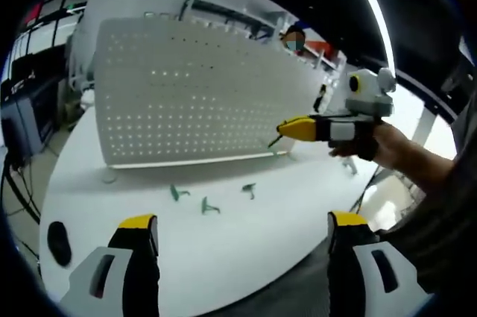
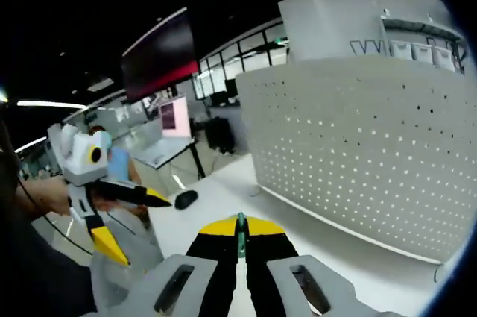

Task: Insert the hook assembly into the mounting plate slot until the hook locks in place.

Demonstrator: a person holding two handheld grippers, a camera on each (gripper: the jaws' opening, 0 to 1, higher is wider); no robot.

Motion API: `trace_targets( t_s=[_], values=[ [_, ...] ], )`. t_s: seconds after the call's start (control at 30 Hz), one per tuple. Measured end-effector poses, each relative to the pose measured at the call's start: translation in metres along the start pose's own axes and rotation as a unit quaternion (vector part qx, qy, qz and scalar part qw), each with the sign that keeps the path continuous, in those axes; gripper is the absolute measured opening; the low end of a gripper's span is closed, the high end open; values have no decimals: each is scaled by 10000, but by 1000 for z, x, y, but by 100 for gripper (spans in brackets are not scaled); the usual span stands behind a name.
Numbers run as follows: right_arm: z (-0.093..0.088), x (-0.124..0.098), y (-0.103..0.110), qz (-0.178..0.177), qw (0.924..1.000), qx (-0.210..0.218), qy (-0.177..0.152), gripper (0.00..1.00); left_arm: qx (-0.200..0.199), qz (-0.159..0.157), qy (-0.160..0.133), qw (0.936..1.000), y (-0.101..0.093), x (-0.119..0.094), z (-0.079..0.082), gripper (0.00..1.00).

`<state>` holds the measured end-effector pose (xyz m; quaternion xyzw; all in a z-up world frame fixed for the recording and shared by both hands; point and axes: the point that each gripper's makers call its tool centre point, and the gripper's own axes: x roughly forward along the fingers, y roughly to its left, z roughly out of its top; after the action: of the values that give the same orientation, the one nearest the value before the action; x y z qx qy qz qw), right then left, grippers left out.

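Note:
A white perforated mounting plate (image 1: 194, 93) stands upright on the white table (image 1: 246, 242). Three small green hooks (image 1: 209, 206) lie on the table in front of it. My left gripper (image 1: 242, 221) is open over the table's near edge, with nothing between its jaws. My right gripper (image 1: 285, 130) reaches in from the right, close to the plate's lower right corner, with a thin hook tip (image 1: 273, 141) sticking out. In the right gripper view, my right gripper (image 2: 240, 224) is shut on a green hook (image 2: 240, 246), facing the plate (image 2: 373, 153). The left gripper (image 2: 145, 229) shows open at the left.
A black mouse-shaped object (image 1: 59, 242) lies on the table's left end, also seen as a dark lump (image 2: 185, 199) in the right gripper view. Desks, monitors and a seated person are beyond the table. The person's hand and sleeve (image 1: 417, 168) come in from the right.

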<state>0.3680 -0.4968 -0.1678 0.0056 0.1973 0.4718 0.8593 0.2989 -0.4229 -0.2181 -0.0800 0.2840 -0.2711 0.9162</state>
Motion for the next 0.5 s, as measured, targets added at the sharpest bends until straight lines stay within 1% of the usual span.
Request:
trace_targets(
  t_s=[0.1,0.2,0.4,0.5],
  values=[
    [6,-2,14,97,9999,-19,-113,0,11,-59,23,10000,-5,3,0,93],
    [6,-2,25,189,9997,-14,-137,0,30,-110,11,9999,-9,5,3,92],
    [6,-5,37,317,9994,-86,-114,0,35,-125,2,9999,-10,5,5,91],
    [7,-9,41,283,9994,-72,-171,0,4,-111,-12,9999,-9,5,6,89]
  ],
)
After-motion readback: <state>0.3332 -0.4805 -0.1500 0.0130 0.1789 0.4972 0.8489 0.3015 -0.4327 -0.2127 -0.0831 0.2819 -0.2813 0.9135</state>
